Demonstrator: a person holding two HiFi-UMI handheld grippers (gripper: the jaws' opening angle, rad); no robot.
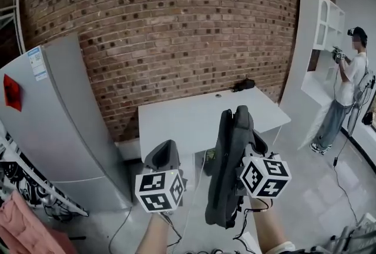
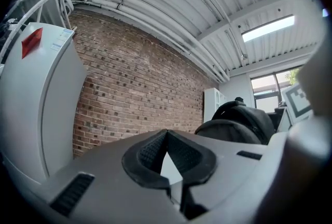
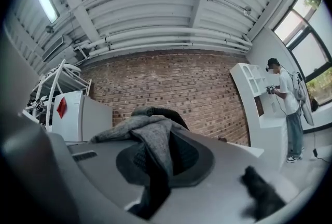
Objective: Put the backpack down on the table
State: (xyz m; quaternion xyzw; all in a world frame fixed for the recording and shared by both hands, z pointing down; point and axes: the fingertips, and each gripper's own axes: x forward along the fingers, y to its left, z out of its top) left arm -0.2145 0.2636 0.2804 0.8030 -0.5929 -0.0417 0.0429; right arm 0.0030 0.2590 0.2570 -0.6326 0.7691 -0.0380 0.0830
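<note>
Backpack [image 1: 223, 182] carrying is the step in hand. The dark grey bag is held in the air, upright and edge-on, at about 5 o'clock in the head view. It hangs short of the counter [image 1: 194, 117] and has not yet been set on it. The bag is gripped by the right claw [image 3: 161, 137], which is clamped on a fold of its grey fabric. In the right gripper view that fabric is drawn between the pads and drapes down in front of them. No part of the bag is seen to touch the counter, whose near edge lies at 12 o'clock from it.

The left claw [image 2: 166, 140] is held at 9 o'clock from the bag, apart from it. Its tips are brought together and nothing is caught between them; only the pale counter top shows through the gap below the tips.

The white counter top is largely bare, with a small dark object [image 1: 242, 84] at its far edge, at about 1 o'clock. A grey refrigerator [image 1: 64, 123] stands at 9 o'clock, and a person [image 1: 351, 82] is seen at 2 o'clock beside a white shelf unit [image 1: 320, 41].

For the next move, the bag would probably have to be carried forward and raised over the counter's near edge. It would then be lowered onto the bare middle, clear of the dark object, before the grip is let go. The free claw may be needed to steady the bag, since it is judged soft and likely to flop.
</note>
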